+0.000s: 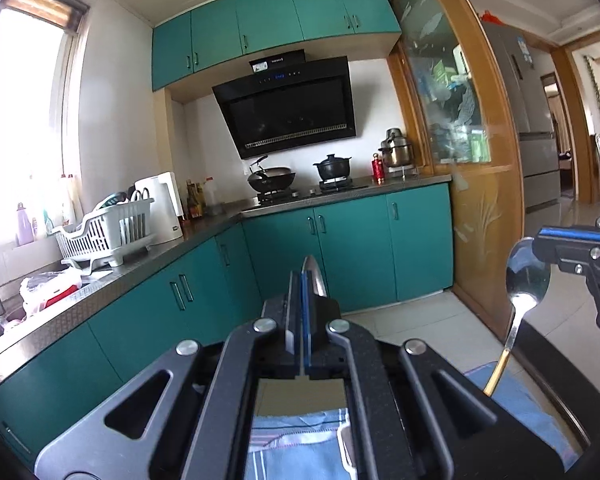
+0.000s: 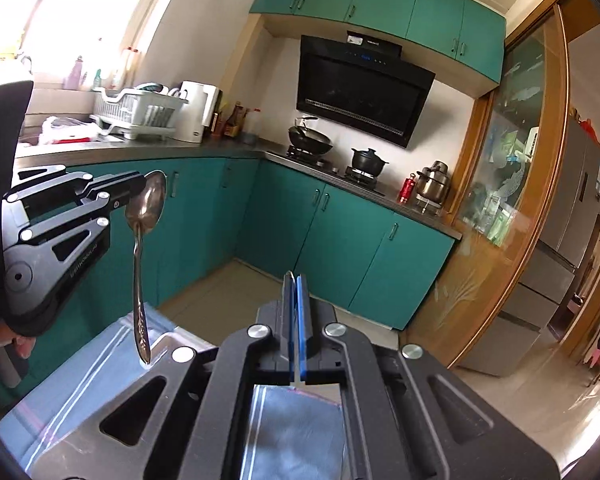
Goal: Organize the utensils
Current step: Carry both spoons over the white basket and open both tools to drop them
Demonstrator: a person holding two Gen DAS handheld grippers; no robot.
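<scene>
My left gripper is shut on the bowl of a silver spoon, seen edge-on past its fingertips. In the right wrist view the left gripper holds that spoon by the bowl, handle hanging down over a blue striped cloth. My right gripper is shut. In the left wrist view the right gripper pinches the bowl of a second spoon whose gold-tipped handle hangs down toward the cloth.
An L-shaped counter on teal cabinets carries a white dish rack, a kettle, bottles, a wok and a black pot on the stove. A wood-framed glass door and a fridge stand at right.
</scene>
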